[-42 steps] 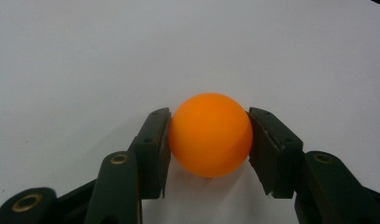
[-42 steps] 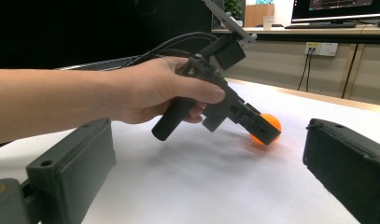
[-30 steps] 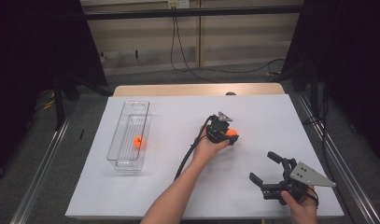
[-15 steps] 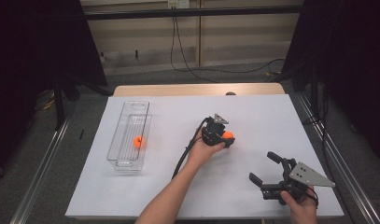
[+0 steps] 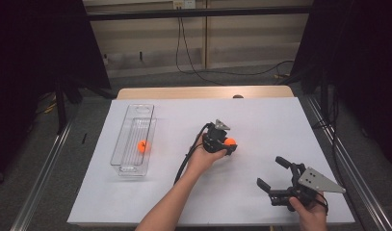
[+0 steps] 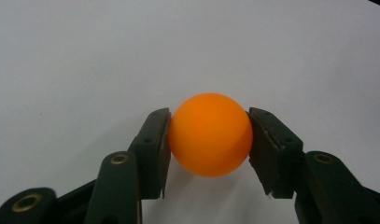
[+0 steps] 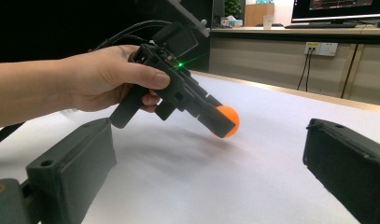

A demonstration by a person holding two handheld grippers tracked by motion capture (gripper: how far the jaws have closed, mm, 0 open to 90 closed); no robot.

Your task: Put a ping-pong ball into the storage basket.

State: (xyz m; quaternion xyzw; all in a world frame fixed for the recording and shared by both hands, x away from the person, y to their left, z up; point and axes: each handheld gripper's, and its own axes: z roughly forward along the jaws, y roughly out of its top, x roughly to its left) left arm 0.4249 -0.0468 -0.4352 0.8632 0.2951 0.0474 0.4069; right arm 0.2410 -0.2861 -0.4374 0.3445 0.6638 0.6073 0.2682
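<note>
An orange ball [image 6: 210, 134] sits pinched between the two black pads of my left gripper [image 6: 209, 140], held just above the white table. From above, that ball [image 5: 230, 142] shows at the tip of the left gripper [image 5: 228, 146] near the table's middle. In the right gripper view the ball [image 7: 228, 120] hangs off the table surface, with the left gripper [image 7: 223, 123] tilted downward. A second orange ball [image 5: 142, 146] lies in the clear tray [image 5: 134, 120] at the left. My right gripper [image 5: 269, 173] stands open at the front right with nothing between its fingers.
The white table sheet [image 5: 261, 115] has free room between the tray and the grippers. The left gripper's black cable [image 5: 188, 159] trails along the forearm. A wooden table edge [image 5: 184, 92] runs along the back.
The left gripper, with the orange ball in it, has shifted slightly left and lifted a little. The right gripper has stayed in place.
</note>
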